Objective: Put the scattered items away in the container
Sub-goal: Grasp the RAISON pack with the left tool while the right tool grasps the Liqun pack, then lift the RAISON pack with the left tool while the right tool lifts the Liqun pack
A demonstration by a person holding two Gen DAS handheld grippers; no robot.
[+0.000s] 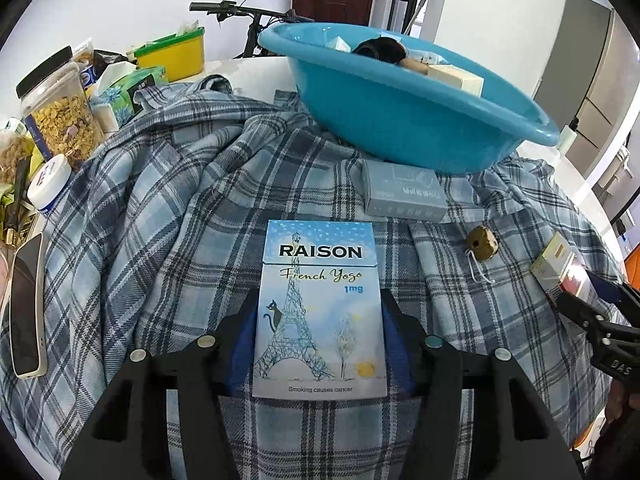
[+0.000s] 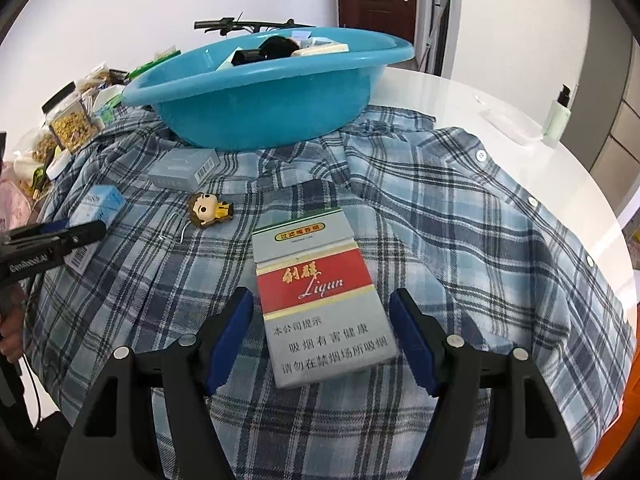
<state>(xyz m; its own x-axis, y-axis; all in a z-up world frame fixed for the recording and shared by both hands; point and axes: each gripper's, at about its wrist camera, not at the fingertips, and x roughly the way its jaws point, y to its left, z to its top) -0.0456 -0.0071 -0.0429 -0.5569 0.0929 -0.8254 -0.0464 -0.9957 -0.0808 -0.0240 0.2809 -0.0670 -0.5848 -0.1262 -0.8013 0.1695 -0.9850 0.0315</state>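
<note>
My left gripper point(image 1: 320, 320) is shut on the blue RAISON cigarette pack point(image 1: 318, 312), its pads pressed against both sides. My right gripper point(image 2: 322, 312) is open, its blue pads point(image 2: 232, 336) on either side of the red and grey Liqun pack point(image 2: 320, 300), with gaps on both sides. Both packs lie on a blue plaid shirt point(image 2: 460, 240). The blue basin point(image 1: 400, 108) stands at the back with several items inside; it also shows in the right wrist view point(image 2: 264, 96). A grey pack point(image 1: 404, 192) and a small doll keychain point(image 2: 208, 208) lie on the shirt.
A phone point(image 1: 26, 304), a cereal jar point(image 1: 60, 108), a yellow box point(image 1: 176, 54) and snack clutter crowd the left edge. A pump bottle point(image 2: 558, 116) stands on the white round table point(image 2: 520, 92) at the right. A bicycle and a door are behind.
</note>
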